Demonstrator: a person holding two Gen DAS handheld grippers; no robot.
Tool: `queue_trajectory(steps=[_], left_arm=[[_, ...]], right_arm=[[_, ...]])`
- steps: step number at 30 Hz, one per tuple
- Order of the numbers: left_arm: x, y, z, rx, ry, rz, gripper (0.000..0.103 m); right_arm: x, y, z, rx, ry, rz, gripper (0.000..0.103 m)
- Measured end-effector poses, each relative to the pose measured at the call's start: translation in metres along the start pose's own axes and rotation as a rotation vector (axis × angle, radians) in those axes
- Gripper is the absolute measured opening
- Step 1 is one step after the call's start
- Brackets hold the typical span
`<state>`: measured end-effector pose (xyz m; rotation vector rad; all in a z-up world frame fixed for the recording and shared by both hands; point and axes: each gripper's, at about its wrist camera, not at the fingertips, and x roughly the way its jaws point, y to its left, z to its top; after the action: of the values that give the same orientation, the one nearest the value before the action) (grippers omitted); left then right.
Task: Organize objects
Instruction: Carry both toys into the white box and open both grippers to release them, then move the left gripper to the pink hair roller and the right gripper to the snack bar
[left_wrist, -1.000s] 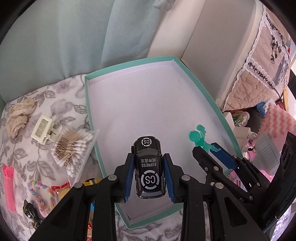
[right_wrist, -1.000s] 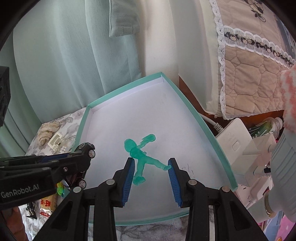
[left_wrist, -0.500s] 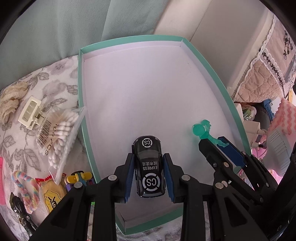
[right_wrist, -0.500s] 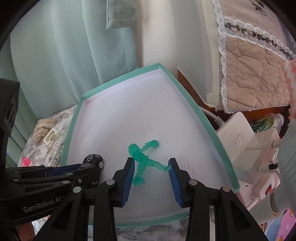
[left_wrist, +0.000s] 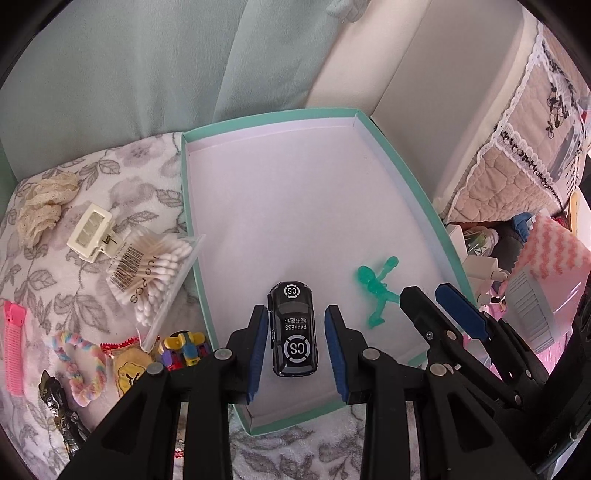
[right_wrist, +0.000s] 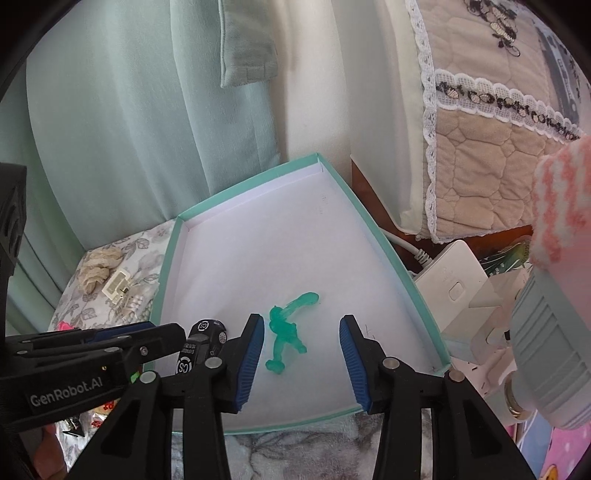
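Teal cardboard forms the shallow box (left_wrist: 406, 192), white inside, which lies on a floral-patterned cloth (left_wrist: 48, 295) and takes up most of both views; judging by what lies in it, the sorting has only begun, for its floor carries just two things, a black toy car (left_wrist: 293, 328) near the front edge and a translucent green figure (left_wrist: 376, 291) just to the right of it, the two near each other but apart; the bulk of the work looks left to do, since outside the box on the left the cloth holds a bag of cotton swabs (left_wrist: 151, 266), a cream hair claw (left_wrist: 90, 230), a lace scrunchie (left_wrist: 42, 206), a pastel braided loop (left_wrist: 79, 363), a pink comb (left_wrist: 14, 343), a snack packet (left_wrist: 127, 371) and a small colourful toy (left_wrist: 183, 345); the left hand-held gripper (left_wrist: 295, 349) stands released, its blue pads either side of the car with a clear gap to each, so the car rests on the box floor ungrasped; the right hand-held gripper (right_wrist: 301, 349) is spread wider, and the figure lies between its pads, nearer the left one, gripped by neither.
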<state>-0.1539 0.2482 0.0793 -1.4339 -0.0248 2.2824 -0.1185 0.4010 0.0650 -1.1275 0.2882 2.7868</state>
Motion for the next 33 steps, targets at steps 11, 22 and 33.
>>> queue_trajectory(steps=[11, 22, 33], left_arm=[[-0.033, 0.019, -0.003, -0.034, -0.084, 0.094, 0.045], [-0.045, 0.068, -0.035, -0.163, -0.088, 0.214, 0.064], [-0.064, 0.092, -0.056, -0.216, -0.133, 0.259, 0.090]], right_arm=[[-0.034, 0.014, -0.005, -0.007, -0.022, -0.011, 0.066], [-0.042, 0.022, -0.031, 0.024, 0.025, -0.006, 0.080], [-0.055, 0.034, -0.037, 0.000, 0.017, -0.026, 0.099]])
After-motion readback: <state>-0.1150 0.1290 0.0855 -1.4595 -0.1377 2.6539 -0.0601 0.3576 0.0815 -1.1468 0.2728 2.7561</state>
